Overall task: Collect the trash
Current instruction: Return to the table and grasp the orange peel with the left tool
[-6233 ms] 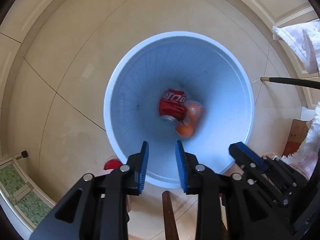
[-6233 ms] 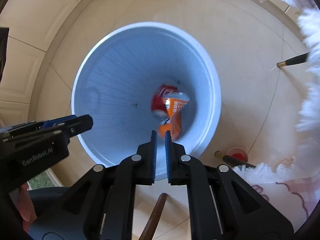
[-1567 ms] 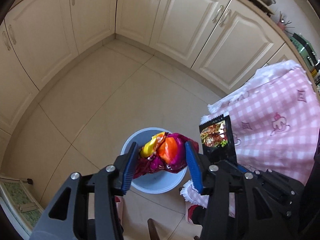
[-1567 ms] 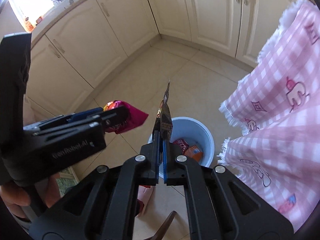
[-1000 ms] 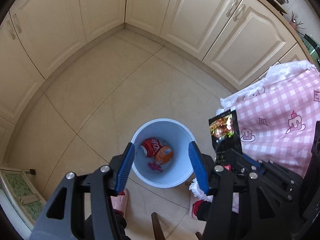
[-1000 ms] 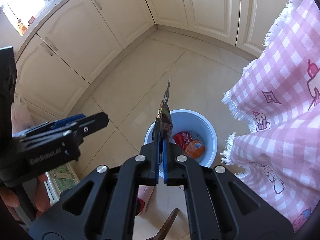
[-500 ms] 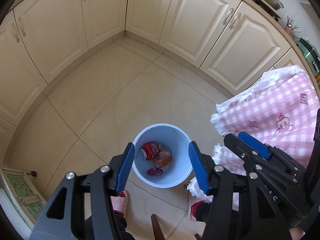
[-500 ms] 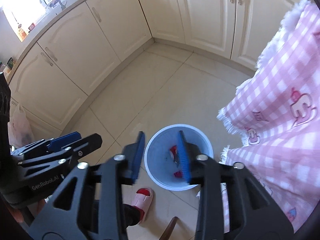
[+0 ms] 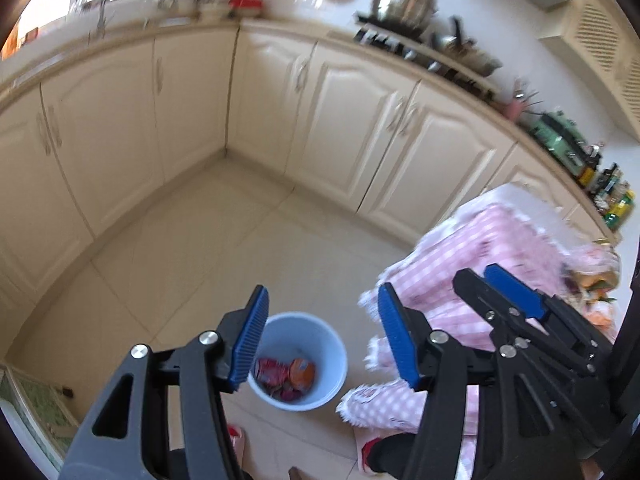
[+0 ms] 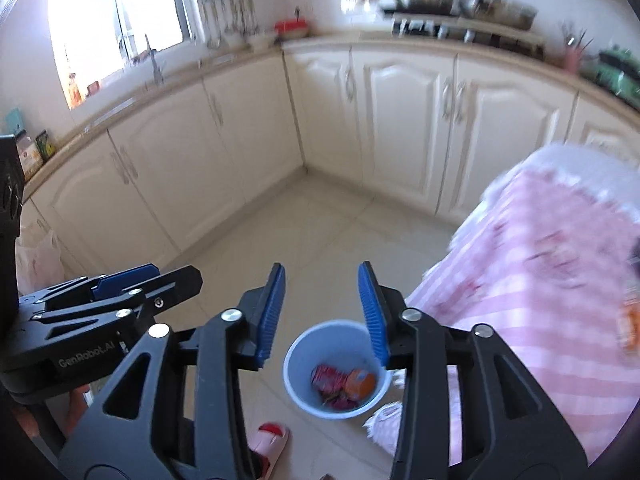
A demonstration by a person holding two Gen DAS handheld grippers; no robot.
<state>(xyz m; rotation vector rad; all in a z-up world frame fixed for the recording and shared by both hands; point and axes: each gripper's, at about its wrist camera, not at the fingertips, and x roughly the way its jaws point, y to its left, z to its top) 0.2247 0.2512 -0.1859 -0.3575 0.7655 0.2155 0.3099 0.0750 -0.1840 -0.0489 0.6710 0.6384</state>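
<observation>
The left gripper [image 9: 322, 336] is hanging with its jaws apart and nothing between them. The right gripper [image 10: 321, 312] is opening, also carrying nothing. Below and ahead of both, the blue bin [image 10: 298, 376] is sitting on the floor beside the pink checked tablecloth [image 10: 540, 280], holding a red can [image 10: 326, 376] and 1 orange wrapper [image 10: 360, 384].

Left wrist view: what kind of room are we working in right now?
A home kitchen, most likely: cream base cabinets wrap the corner, pots sit on the counter, and bottles stand at its far end. A blue trash bin stands on the tile floor.
</observation>
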